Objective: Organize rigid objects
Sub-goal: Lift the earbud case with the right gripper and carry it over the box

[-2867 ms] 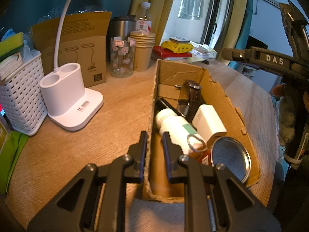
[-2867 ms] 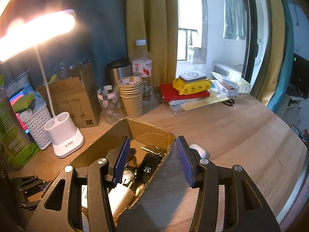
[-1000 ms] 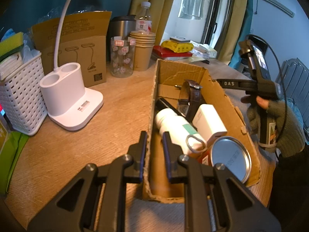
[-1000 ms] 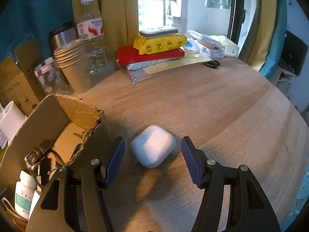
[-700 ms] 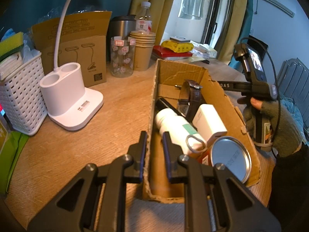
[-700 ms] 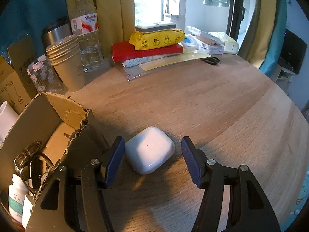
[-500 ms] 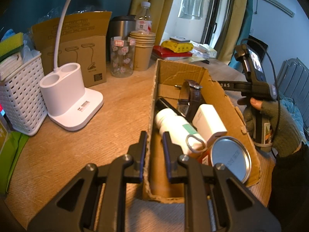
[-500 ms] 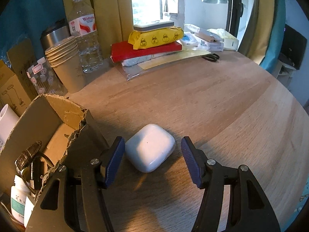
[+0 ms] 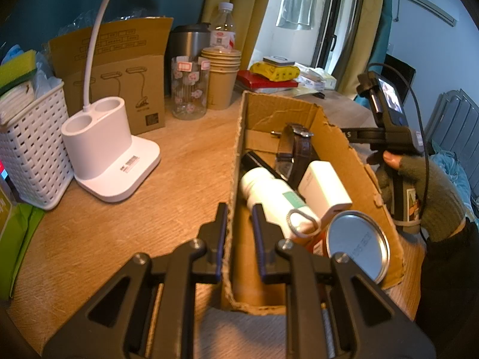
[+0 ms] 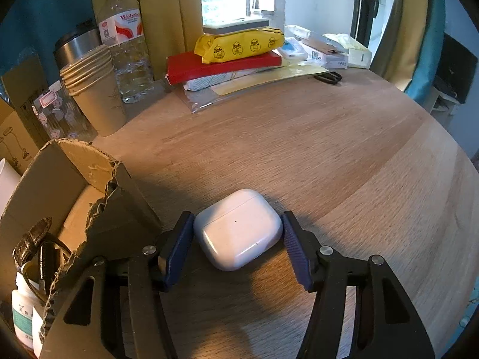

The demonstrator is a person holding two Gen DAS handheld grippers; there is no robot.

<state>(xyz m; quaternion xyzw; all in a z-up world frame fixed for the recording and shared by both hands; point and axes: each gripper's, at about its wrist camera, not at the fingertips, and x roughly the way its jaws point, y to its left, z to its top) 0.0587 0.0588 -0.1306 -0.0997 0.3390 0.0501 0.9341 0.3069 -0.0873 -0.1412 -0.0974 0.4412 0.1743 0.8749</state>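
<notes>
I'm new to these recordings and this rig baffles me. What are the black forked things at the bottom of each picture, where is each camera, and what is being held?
No robot here: a person holds a two-finger tool in each hand, and a fisheye camera on each looks along its fingers. In the left view, the left tool is shut on the near wall of a cardboard box that holds a white bottle, a charger, a watch and a tin. The person's gloved hand with the other handle shows beyond the box. In the right view, the right tool straddles a white earbud case lying on the wooden table; whether its pads press it yet is unclear.
</notes>
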